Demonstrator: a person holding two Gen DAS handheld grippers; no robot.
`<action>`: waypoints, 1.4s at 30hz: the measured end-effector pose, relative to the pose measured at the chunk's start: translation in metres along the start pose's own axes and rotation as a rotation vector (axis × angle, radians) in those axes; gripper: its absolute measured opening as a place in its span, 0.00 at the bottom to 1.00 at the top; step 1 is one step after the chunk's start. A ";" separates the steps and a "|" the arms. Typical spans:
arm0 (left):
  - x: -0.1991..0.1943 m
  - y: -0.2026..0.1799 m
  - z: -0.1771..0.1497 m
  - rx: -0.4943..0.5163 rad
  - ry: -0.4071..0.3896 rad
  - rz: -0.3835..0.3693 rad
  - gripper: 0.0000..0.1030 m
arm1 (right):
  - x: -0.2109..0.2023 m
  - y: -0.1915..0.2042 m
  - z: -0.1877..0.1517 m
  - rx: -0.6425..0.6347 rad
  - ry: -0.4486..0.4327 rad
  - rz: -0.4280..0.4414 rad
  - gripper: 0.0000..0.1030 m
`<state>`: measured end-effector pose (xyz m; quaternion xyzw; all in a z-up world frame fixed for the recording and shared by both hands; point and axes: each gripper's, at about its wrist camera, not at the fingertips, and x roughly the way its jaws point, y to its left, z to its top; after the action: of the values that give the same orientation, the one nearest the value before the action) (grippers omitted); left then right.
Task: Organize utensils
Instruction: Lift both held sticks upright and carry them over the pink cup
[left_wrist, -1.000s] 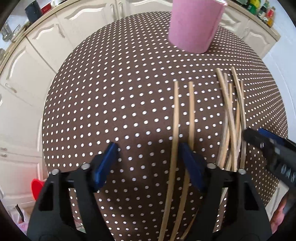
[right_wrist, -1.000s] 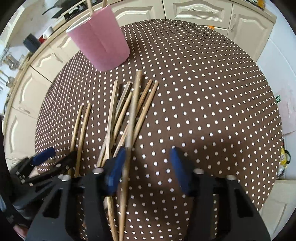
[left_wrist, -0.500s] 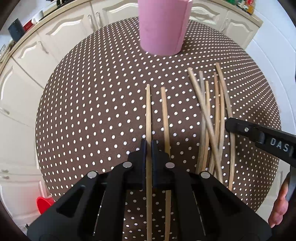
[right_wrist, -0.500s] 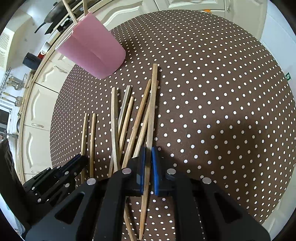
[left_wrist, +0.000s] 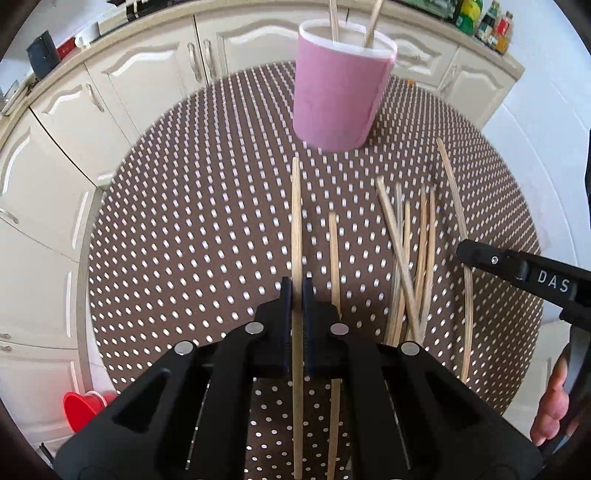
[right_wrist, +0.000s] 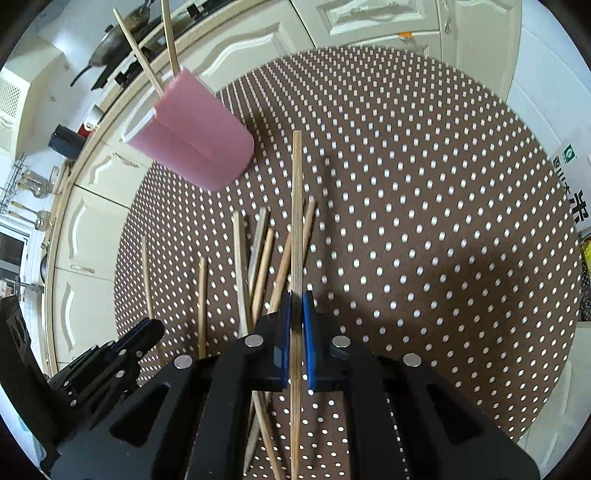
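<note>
A pink cup (left_wrist: 341, 92) stands at the far side of the dotted brown table (left_wrist: 192, 229) with two chopsticks in it; it also shows in the right wrist view (right_wrist: 195, 147). My left gripper (left_wrist: 296, 291) is shut on a bamboo chopstick (left_wrist: 296, 221), lifted off the table and pointing at the cup. My right gripper (right_wrist: 296, 306) is shut on another chopstick (right_wrist: 296, 206), also lifted. One loose chopstick (left_wrist: 334, 266) lies beside the left gripper. A pile of several chopsticks (left_wrist: 413, 258) lies between the grippers, seen too in the right wrist view (right_wrist: 258, 266).
Cream kitchen cabinets (left_wrist: 147, 77) curve around the far side of the table. A red bowl (left_wrist: 83, 406) sits on the floor at lower left. The counter holds bottles (left_wrist: 480, 22) and a pan (right_wrist: 110, 44).
A second ago both grippers were open over the chopsticks. Each then closed on one chopstick, and both have since lifted and tilted up toward the cup.
</note>
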<state>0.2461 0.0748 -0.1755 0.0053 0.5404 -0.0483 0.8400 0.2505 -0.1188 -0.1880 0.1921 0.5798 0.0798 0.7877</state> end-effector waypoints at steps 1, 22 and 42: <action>-0.004 0.002 0.002 0.000 -0.015 0.005 0.06 | -0.005 0.001 0.003 -0.002 -0.014 0.002 0.05; -0.099 -0.006 0.057 0.007 -0.295 -0.024 0.06 | -0.102 0.031 0.046 0.001 -0.358 0.091 0.05; -0.151 -0.001 0.144 -0.037 -0.489 -0.084 0.06 | -0.138 0.078 0.106 -0.059 -0.611 0.107 0.05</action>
<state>0.3142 0.0765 0.0213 -0.0444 0.3217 -0.0732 0.9430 0.3150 -0.1177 -0.0080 0.2143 0.3029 0.0765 0.9255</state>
